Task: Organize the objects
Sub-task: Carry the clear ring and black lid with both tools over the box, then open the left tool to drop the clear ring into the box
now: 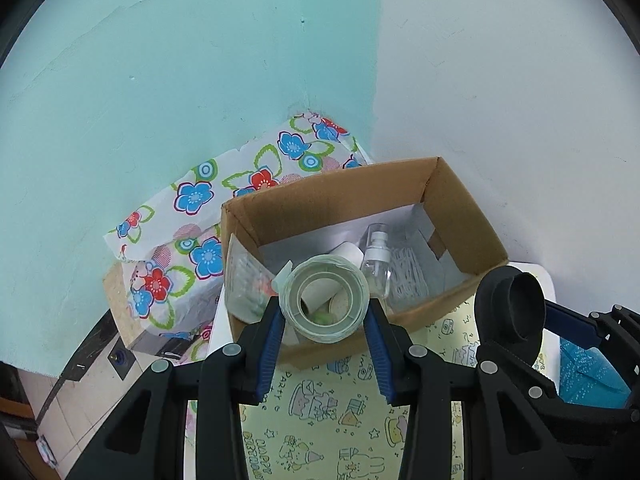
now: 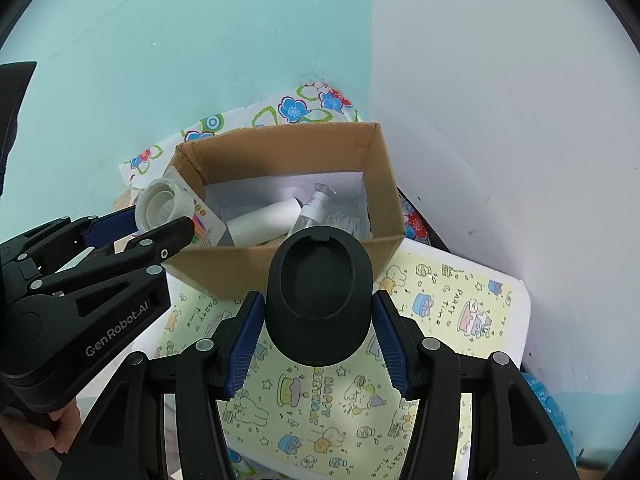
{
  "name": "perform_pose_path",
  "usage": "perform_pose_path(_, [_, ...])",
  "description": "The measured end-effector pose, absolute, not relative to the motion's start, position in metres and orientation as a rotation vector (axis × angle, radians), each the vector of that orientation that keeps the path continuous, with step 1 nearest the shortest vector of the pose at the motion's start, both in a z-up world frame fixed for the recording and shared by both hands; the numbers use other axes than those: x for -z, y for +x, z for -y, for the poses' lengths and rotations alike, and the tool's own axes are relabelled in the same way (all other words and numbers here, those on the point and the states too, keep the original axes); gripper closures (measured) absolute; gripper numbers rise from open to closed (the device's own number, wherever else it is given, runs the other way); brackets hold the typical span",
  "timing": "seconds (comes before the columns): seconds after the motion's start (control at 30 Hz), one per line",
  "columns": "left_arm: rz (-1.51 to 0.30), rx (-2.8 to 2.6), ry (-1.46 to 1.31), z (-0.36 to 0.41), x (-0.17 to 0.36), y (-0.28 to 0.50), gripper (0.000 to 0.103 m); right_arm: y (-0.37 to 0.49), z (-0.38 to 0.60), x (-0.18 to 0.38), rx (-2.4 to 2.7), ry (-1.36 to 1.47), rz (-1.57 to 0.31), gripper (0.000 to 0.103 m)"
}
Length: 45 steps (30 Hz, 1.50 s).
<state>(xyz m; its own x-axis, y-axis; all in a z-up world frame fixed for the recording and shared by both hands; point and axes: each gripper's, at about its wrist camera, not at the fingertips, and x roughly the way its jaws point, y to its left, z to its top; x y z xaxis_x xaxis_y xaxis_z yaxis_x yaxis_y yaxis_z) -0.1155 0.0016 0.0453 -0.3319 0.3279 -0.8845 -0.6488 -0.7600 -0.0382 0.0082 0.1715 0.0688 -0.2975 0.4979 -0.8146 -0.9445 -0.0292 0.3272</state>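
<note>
My left gripper (image 1: 324, 308) is shut on a pale roll of tape (image 1: 324, 300), held over the near left part of an open cardboard box (image 1: 332, 188). In the right wrist view the same roll (image 2: 160, 204) sits in the left gripper (image 2: 160, 220) at the box's left corner. My right gripper (image 2: 320, 300) is shut on a black oval cup-shaped object (image 2: 320, 300), just in front of the box's near wall (image 2: 224, 272). Inside the box lie a clear spray bottle (image 1: 376, 258), a white paper roll (image 2: 264, 220), a flat packet (image 1: 242, 276) and white strands (image 1: 408, 276).
The box stands on a small table with a yellow birthday-print cover (image 2: 460, 304), pushed into a corner of teal and white walls. A floral cloth (image 1: 200, 196) drapes over things to the left. A blue bag (image 1: 584, 376) lies at the right. A person's hand (image 2: 60, 428) grips the left tool.
</note>
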Motion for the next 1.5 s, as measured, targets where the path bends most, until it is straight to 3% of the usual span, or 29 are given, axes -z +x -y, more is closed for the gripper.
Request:
perform_pose_path(1.03, [-0.440, -2.097, -1.365, -0.015, -0.019, -0.168, 0.060, 0.008, -0.245, -0.056, -1.588, -0.547, -1.095, 0.045])
perform_pose_path(1.07, [-0.441, -2.094, -1.365, -0.016, -0.019, -0.167, 0.053, 0.008, -0.245, -0.056, -1.587, -0.545, -1.095, 0.045])
perform_pose_path(1.1, [-0.441, -2.089, -1.365, -0.016, -0.019, -0.166, 0.038, 0.008, -0.245, -0.056, -1.588, -0.543, -1.093, 0.045])
perform_pose_path(1.17, [-0.457, -2.106, -1.353, -0.015, -0.020, -0.164, 0.029, 0.008, -0.245, -0.056, -1.585, -0.540, -1.089, 0.045])
perform_pose_path(1.37, [-0.444, -2.110, -1.339, -0.004, -0.023, -0.160, 0.016, 0.013, -0.246, -0.056, -1.572, -0.526, -1.092, 0.045])
perform_pose_path(1.5, [-0.448, -2.136, -1.311, 0.004, -0.028, -0.159, 0.015, 0.012, -0.245, -0.059, -1.574, -0.519, -1.087, 0.045])
